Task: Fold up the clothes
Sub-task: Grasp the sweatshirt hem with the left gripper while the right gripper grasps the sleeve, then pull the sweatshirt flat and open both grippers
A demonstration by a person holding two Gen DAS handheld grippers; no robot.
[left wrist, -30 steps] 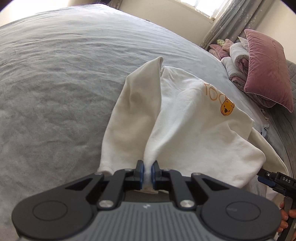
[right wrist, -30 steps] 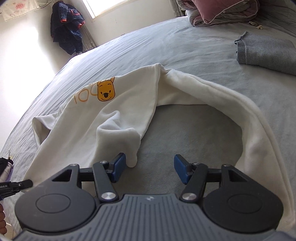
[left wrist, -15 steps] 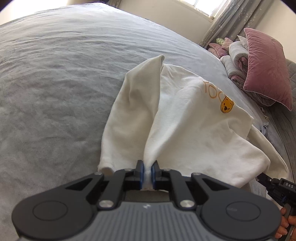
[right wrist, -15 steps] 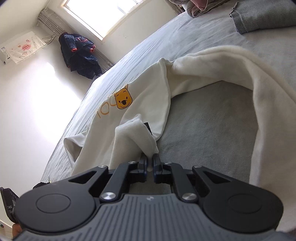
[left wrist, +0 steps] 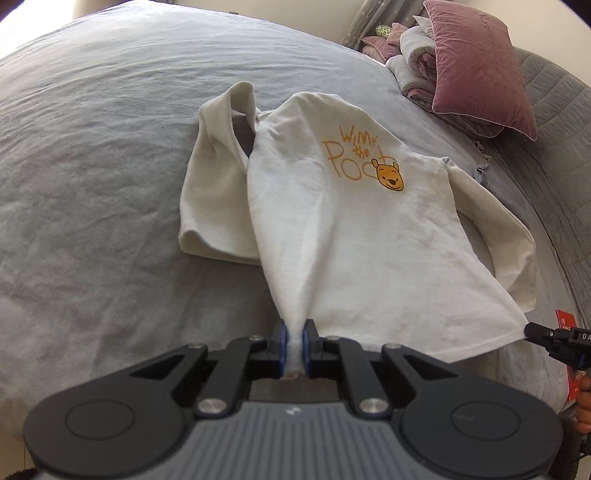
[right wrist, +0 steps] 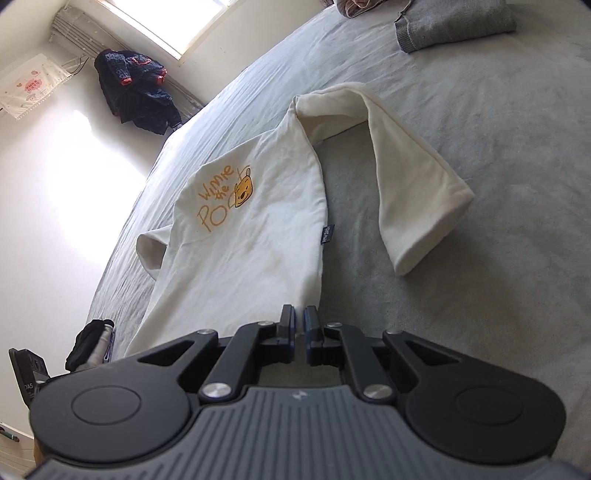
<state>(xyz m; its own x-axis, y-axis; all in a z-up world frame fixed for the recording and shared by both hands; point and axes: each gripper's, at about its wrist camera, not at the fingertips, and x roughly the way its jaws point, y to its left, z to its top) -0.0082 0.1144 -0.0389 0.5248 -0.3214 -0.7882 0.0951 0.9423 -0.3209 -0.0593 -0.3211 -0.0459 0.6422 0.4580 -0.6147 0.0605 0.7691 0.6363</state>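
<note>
One wide grey bed (left wrist: 110,155) fills most of both wrist views, its sheet lightly rumpled, and on it lies the cream sweatshirt (left wrist: 362,229), front side up, with orange lettering and a small bear face printed on the chest. In the left wrist view the garment spreads away from the camera toward 12 and 1 o'clock, its body drawn into a taut ridge that narrows down to the left gripper (left wrist: 293,345) at 6 o'clock. That gripper's blue-padded fingers are pressed together on a gathered pinch of the hem, the cloth bunched between them. One sleeve (left wrist: 218,177) is bent back on itself at 11 o'clock from the gripper, lying on the sheet just beside the body; the other sleeve (left wrist: 495,236) runs along the far edge toward 2 o'clock. At 3 o'clock the black tip of the right gripper (left wrist: 535,332) touches the other hem corner. In the right wrist view the sweatshirt (right wrist: 243,236) stretches toward 11 o'clock, and the right gripper (right wrist: 299,325) has its fingers drawn close, nipping the hem edge between them. A folded sleeve (right wrist: 410,184) arcs toward 1 o'clock, apart from the body with bare sheet between. A mauve pillow (left wrist: 480,66) rests on bundled bedding at the bed's far corner, a folded grey garment (right wrist: 454,22) lies at the top, and a dark jacket (right wrist: 136,92) hangs by the window.
</note>
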